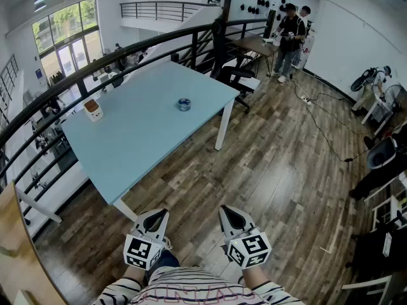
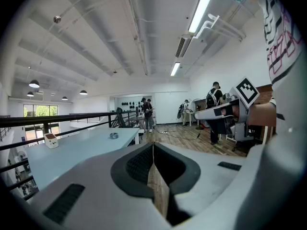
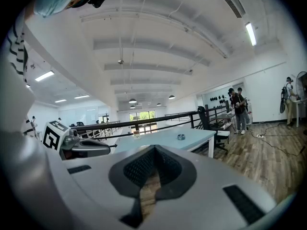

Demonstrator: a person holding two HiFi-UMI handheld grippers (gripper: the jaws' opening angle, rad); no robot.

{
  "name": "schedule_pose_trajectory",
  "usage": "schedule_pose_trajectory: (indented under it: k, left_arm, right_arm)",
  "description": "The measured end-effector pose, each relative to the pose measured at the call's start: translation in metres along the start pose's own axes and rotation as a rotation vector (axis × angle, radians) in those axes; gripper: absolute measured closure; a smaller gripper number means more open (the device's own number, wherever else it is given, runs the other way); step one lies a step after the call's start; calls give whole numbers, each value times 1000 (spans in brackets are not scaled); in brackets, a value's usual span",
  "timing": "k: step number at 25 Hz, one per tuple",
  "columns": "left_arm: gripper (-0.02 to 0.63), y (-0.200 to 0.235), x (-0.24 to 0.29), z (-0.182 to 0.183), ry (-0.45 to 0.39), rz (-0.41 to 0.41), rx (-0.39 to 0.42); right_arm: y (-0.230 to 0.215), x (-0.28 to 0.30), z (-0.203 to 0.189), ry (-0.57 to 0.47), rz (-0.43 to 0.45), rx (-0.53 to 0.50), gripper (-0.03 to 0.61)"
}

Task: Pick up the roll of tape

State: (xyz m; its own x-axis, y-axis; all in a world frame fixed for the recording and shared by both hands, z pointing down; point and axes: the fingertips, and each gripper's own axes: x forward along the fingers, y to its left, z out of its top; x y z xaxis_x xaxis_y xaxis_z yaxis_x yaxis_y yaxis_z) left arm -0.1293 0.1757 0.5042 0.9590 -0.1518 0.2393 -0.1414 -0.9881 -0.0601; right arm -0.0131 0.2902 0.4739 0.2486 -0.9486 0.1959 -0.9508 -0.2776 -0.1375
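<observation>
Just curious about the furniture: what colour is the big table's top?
The table top is pale blue; clearest in the head view.

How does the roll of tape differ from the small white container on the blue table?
The roll of tape is a low, dark bluish ring lying flat. The container is white with a brown top and stands taller. In the head view, the roll of tape sits toward the table's right side, while the container stands near its left edge. Both rest on the blue table, well apart from each other.
</observation>
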Motion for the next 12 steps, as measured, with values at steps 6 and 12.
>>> schedule_pose_trajectory:
  k: [6, 12]
  left_arm:
    - [584, 4, 3, 5, -25, 4, -24]
    - [569, 13, 16, 4, -27, -15, -46]
  right_arm:
    - [2, 3, 3, -8, 52, -3, 551]
    - [-10, 18, 0, -21, 43, 3, 543]
